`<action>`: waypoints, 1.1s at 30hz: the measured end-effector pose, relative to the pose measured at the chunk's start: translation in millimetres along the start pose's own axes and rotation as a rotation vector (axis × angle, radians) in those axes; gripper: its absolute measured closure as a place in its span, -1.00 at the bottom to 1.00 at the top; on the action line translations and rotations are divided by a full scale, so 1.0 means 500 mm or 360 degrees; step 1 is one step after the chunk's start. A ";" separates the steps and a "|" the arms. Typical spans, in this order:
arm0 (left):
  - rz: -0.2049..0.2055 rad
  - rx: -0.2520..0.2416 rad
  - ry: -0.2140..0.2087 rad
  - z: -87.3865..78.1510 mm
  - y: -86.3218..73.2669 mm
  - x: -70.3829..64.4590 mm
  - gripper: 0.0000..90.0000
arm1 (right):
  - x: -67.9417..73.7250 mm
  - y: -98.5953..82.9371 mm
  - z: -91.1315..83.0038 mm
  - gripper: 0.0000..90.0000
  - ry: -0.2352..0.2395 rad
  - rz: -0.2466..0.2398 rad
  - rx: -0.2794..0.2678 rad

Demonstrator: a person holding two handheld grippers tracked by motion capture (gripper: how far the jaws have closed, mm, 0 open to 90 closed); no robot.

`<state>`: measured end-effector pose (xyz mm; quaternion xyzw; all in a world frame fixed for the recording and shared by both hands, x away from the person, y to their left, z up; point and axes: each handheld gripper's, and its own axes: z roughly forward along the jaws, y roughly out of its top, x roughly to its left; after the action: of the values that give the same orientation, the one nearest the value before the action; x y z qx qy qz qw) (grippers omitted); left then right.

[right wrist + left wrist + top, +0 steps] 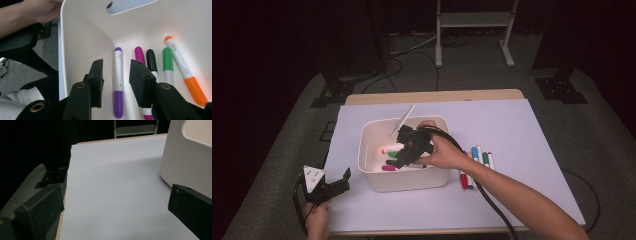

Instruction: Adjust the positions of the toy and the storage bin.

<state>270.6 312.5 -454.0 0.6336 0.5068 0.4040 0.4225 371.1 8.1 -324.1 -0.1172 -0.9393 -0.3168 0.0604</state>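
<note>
A white bin [404, 181] stands in the middle of the paper-covered table. My right gripper [408, 148] reaches down inside it, open. In the right gripper view its jaws [116, 72] stand apart on either side of a purple-capped white marker [118, 82], which lies on the bin floor untouched. Beside it lie a magenta marker [139, 55], a black marker [150, 59], a green marker [167, 62] and an orange marker [183, 71]. My left gripper [336, 186] rests open near the table's front left corner, holding nothing, with the bin wall [185, 162] to its right.
Several more markers [476, 165] lie in a row on the paper [512, 130] just right of the bin. A thin white stick [403, 120] leans over the bin's far rim. Stands and cables sit on the floor beyond the table.
</note>
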 end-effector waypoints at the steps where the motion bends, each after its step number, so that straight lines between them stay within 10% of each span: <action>1: 0.0000 0.0000 0.0000 0.000 0.000 0.000 -1.00 | 0.000 -0.002 -0.004 0.38 -0.0004 -0.0006 -0.0012; 33: 0.0004 0.0004 0.0009 -0.001 0.000 -0.002 -1.00 | -0.016 -0.202 -0.263 0.29 -0.0281 0.0271 -0.0364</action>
<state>270.0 311.5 -453.9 0.6336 0.5077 0.4056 0.4198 358.0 -151.3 -280.2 -0.2300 -0.8854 -0.4038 -0.0095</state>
